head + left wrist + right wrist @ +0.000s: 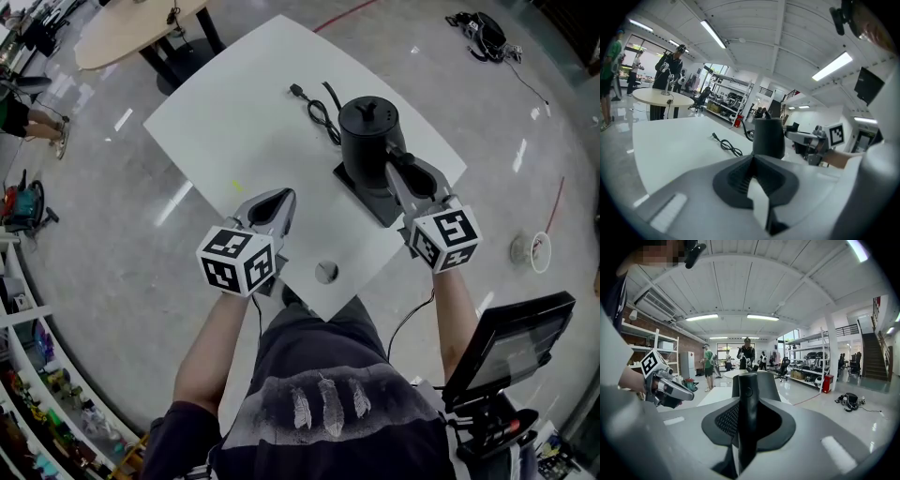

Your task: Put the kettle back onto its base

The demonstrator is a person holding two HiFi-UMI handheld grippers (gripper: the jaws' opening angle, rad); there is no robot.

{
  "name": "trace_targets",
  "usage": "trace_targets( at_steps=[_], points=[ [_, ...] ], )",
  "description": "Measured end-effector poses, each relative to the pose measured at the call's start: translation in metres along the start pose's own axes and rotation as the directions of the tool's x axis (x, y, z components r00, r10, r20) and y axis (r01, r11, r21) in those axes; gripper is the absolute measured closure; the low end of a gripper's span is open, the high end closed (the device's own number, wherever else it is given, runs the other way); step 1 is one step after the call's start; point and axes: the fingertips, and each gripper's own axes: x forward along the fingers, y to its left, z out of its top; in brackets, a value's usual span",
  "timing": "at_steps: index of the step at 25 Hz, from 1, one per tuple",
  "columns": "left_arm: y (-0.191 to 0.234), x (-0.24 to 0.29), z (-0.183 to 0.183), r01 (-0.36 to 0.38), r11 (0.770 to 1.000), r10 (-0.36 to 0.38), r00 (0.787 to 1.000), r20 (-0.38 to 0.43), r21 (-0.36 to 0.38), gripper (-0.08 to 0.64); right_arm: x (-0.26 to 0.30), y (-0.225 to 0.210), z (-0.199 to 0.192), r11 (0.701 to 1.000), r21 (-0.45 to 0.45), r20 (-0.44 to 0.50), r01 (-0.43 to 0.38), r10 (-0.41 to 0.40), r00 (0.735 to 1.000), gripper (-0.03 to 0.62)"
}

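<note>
Person's arms reach over a white table point(244, 122). Right gripper point(396, 164) fingers clamp the black kettle point(368, 131) by its handle. It stands over its base point(370, 199) just below those fingers, probably seated; letting go remains. Left gripper point(281, 201) is closed and empty.

A round wooden table point(131, 33) stands beyond the white table point(234, 122).

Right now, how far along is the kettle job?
Done: the right tongs grip the kettle by its handle. In hand: the kettle stands upright at the base; whether it is seated I cannot tell. Remaining: seat it if needed, then release. Left tongs idle, shut.
</note>
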Motion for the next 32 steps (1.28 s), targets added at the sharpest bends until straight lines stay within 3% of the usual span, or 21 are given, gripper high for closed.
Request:
trace_targets(
  at_steps=[16,32],
  points=[
    [-0.012,0.007,-0.004,-0.031,0.998,0.034,0.998,-0.056,0.053,0.558,0.012,-0.030,-0.034,0.998,0.060,-0.028,0.008,-0.006,1.000,0.529],
    [-0.017,-0.009,-0.016,-0.033,0.993,0.043,0.995,-0.090,0.113,0.559,-0.002,-0.027,-0.061,0.993,0.112,-0.001,0.031,-0.031,1.000,0.528]
  ],
)
